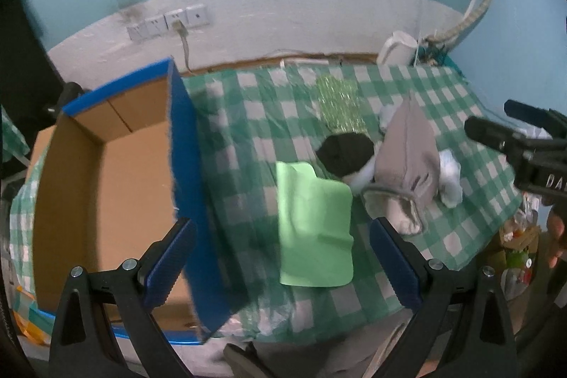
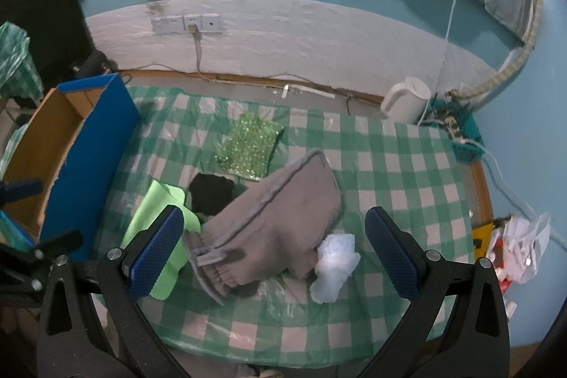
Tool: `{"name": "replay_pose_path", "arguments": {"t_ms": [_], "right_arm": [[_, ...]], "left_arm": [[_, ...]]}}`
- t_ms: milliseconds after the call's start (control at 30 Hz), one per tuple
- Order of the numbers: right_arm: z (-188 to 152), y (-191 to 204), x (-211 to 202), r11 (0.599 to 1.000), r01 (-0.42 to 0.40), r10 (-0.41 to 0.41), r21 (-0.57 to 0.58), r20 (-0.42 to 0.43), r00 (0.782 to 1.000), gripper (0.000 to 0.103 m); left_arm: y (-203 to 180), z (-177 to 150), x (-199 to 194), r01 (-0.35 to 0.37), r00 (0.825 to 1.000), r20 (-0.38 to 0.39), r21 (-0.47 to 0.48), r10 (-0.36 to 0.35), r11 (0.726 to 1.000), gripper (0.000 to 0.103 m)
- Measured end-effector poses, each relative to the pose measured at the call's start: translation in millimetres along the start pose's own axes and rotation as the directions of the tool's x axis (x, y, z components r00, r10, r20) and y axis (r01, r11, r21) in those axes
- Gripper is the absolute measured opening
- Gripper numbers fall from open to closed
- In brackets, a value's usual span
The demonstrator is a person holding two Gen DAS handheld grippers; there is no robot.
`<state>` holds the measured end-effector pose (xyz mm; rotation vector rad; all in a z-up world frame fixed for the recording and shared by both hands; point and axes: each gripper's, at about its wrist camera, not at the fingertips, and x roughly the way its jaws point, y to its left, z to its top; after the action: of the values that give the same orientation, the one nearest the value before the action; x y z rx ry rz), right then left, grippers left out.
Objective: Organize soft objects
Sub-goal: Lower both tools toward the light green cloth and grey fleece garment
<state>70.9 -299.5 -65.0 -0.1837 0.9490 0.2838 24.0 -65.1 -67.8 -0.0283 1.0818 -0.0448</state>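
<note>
Left wrist view: the left hand-held gripper (image 1: 281,266) is released, jaws wide apart and empty, hovering over the flat light-green cloth (image 1: 313,225) on the table covered with green-and-white checked plastic (image 1: 248,116). Left of the cloth stands the open cardboard box with blue outer walls (image 1: 180,144); the visible part of its floor is bare, so sorting appears not yet started. The black-and-white soft item (image 1: 345,153), the grey fabric pouch (image 1: 407,162) and a white crumpled piece (image 1: 450,178) lie together beyond the cloth.

Right wrist view: the right hand-held gripper (image 2: 274,252) is also released and empty, poised above the grey fabric pouch (image 2: 280,218). A shiny green sequinned pad (image 2: 250,149) lies near the wall side. All five soft items remain on the table.

The box's near corner is cut off, and the black item is partly hidden under the pouch
</note>
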Motion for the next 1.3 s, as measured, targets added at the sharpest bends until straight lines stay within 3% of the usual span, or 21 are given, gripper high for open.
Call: {"name": "replay_pose_path", "arguments": {"t_ms": [400,633,1300], "right_arm": [[-6,-32,44,0.975,-0.041,0.071,0.218,-0.134,0.988,0.101],[-9,-33,74,0.962,-0.027,0.080,0.273,-0.185,0.979,0.101],[-19,-11,126,0.978,0.005,0.056,0.210,-0.285,0.957,0.101]], "left_arm": [[-31,-3,49,-0.010,0.994,-0.108,0.056,0.016,0.998,0.099],[-40,-4,71,-0.022,0.989,-0.147,0.074,0.033,0.997,0.099],[-32,-2,105,-0.020,0.978,-0.208,0.036,0.027,0.999,0.099]]}}
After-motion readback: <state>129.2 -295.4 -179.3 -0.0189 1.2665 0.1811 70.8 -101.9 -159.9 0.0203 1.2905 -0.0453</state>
